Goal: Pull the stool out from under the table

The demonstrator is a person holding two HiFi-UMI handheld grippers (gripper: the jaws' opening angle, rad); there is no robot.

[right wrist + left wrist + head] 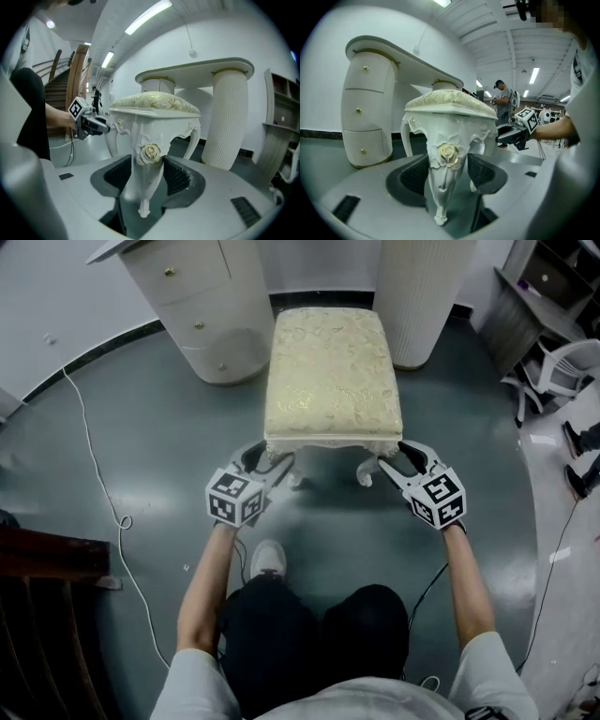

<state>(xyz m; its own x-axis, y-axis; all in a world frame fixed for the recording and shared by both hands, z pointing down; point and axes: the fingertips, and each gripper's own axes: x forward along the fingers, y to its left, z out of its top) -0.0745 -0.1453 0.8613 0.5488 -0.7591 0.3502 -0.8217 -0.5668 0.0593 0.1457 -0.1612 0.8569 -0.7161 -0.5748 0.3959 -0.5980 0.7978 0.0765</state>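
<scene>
- In the head view the table [117, 249] is cut off by the far edge; only a corner of its top shows, so whether the stool's far end lies under it cannot be told.
- The stool [333, 371] hides its far legs beneath its cream seat in the head view.
- A white chair [567, 367] at the right is cut by the frame edge, and the things beside it are too small to make out.
- The stool stands on the dark floor [169, 446]. Its far end is between the table's drawer unit [202, 306] on the left and fluted column [417, 296] on the right, close to both.
- A white cable [94, 456] runs over the floor at the left, well apart from the stool.
- Dark wooden stairs [61, 89] stand at the near left.
- Another person [504, 101] stands far off beyond the stool.
- A white shoe [269, 559] rests on the floor near the stool's near edge.
- Both bare forearms reach away from the body, one on each side of the knees, and the grippers tilt slightly down.
- The left gripper [270, 461] is clamped on the near-left leg [446, 178] — its pads press at the carved rose.
- The right gripper [401, 457] is clamped on the near-right leg [146, 178] in the same way.
</scene>
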